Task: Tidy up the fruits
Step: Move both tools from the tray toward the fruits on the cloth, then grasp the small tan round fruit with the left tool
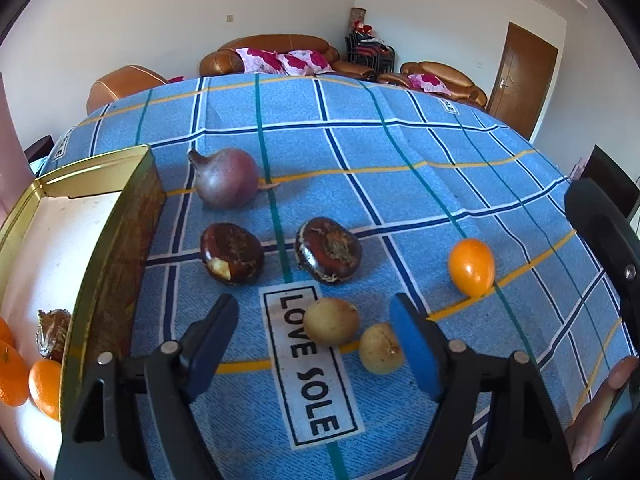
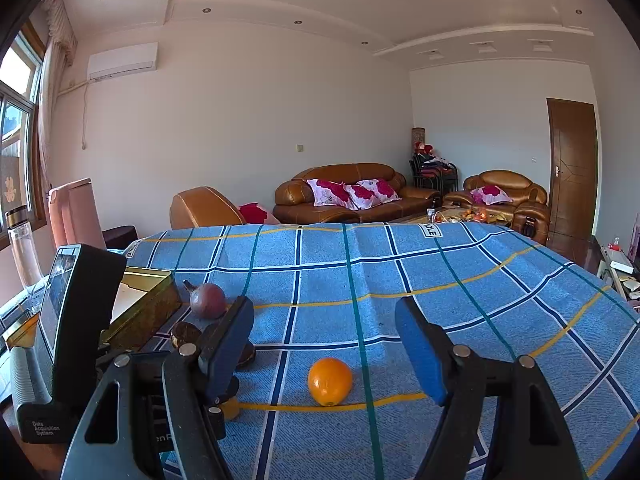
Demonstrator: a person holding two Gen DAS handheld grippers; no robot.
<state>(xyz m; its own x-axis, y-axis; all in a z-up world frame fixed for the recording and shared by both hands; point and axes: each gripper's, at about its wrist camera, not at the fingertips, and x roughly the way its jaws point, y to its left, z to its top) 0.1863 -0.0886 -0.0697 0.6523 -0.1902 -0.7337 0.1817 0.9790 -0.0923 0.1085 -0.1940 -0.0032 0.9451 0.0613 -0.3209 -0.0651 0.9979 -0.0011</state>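
Observation:
My left gripper is open, low over the blue checked cloth. Two small tan fruits lie between its fingers, the right one close to the blue pad. Beyond them lie two dark brown chestnut-like fruits, a purple passion fruit and a small orange fruit. My right gripper is open around that orange fruit, its pads well clear of it.
A gold tin box stands at the left, holding two mandarins and a brown wrapped piece. The left gripper's housing stands close on the left in the right wrist view. A hand shows at the right edge.

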